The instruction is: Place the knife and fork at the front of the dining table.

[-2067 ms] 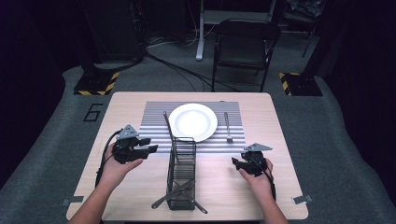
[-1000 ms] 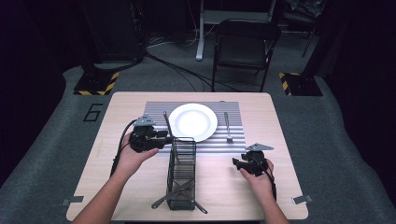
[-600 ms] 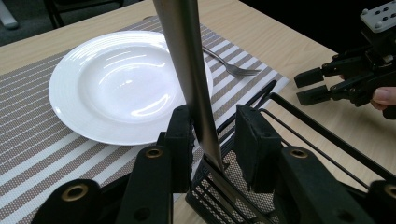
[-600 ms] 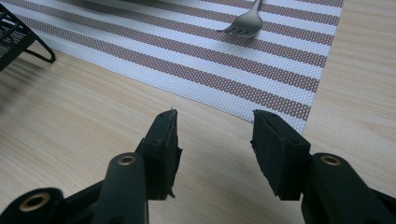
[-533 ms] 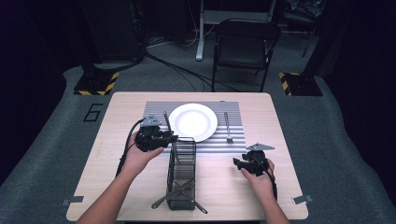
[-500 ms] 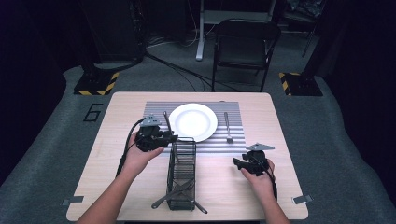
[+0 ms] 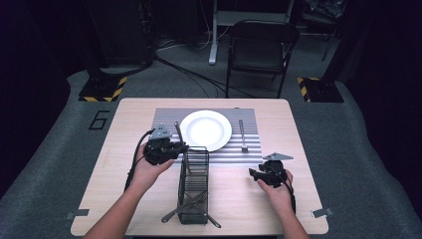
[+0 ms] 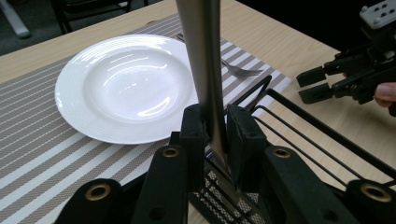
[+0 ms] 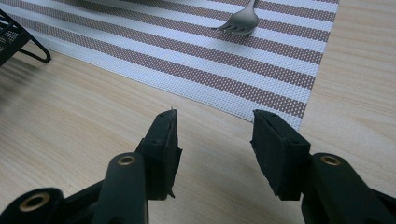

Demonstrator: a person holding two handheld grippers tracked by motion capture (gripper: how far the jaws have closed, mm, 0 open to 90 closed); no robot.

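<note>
My left gripper (image 7: 179, 148) (image 8: 215, 123) is shut on a flat metal utensil (image 7: 177, 130) (image 8: 201, 56), probably a knife, which runs up and away from the jaws. It sits just left of the white plate (image 7: 205, 130) (image 8: 126, 86), at the far end of the black wire basket (image 7: 180, 184) (image 8: 299, 121). Whether the utensil is off the placemat I cannot tell. My right gripper (image 7: 254, 174) (image 9: 215, 128) is open and empty, low over bare wood near the striped placemat's (image 7: 164, 119) (image 9: 187, 51) corner. A fork (image 7: 242, 134) (image 9: 243, 21) lies on the mat ahead of it.
The basket holds several utensils at its near end, some poking out past the wire. A corner of it (image 9: 14, 32) shows at the left of the right gripper view. A folding chair (image 7: 261, 47) stands beyond the table's far edge.
My left gripper has moved right and forward from the table's left side to the utensil beside the plate and has shut on it. The right gripper has barely moved.
</note>
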